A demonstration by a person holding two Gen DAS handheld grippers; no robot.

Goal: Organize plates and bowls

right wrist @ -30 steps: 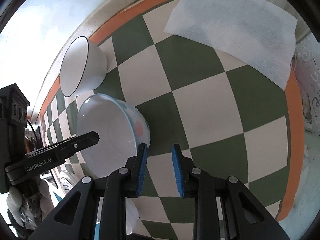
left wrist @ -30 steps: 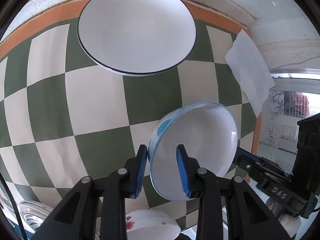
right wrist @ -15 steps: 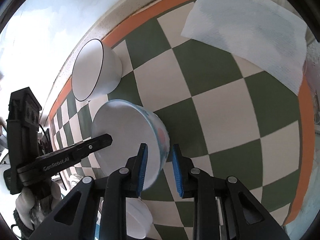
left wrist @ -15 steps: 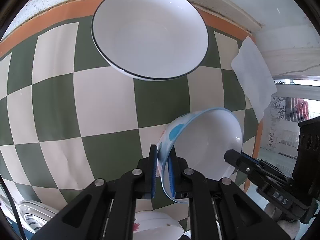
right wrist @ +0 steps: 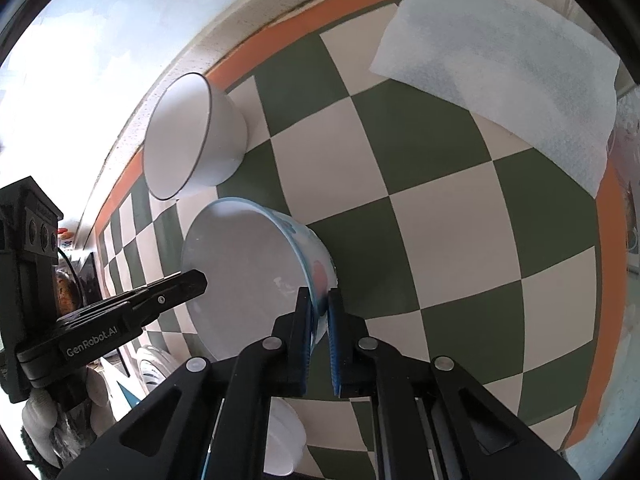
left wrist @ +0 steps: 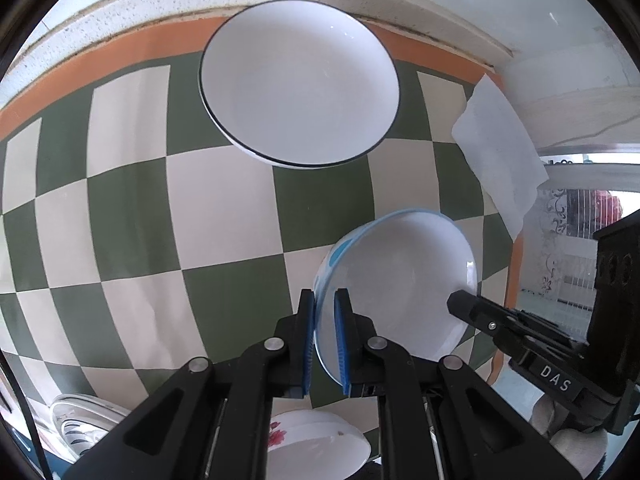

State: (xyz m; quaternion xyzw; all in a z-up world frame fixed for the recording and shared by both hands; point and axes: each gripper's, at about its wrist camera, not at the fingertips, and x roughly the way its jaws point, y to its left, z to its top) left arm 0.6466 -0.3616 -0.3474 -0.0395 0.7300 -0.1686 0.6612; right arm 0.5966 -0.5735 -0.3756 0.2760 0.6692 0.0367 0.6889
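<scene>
Blue-rimmed bowl [left wrist: 400, 280] | left tool [left wrist: 325, 308], right tool [right wrist: 319, 304] clamp rim | floral dish [left wrist: 316, 448] half-hidden

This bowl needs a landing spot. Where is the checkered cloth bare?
Bare squares lie between the black-rimmed bowl and the white paper sheet, and toward the orange border. The near edge is crowded with stacked dishes.

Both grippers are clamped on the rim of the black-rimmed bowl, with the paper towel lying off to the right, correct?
Not quite. The left gripper and right gripper clamp the blue-rimmed bowl, as both wrist views show. The black-rimmed bowl sits untouched behind it. The paper towel does lie to the right.
</scene>
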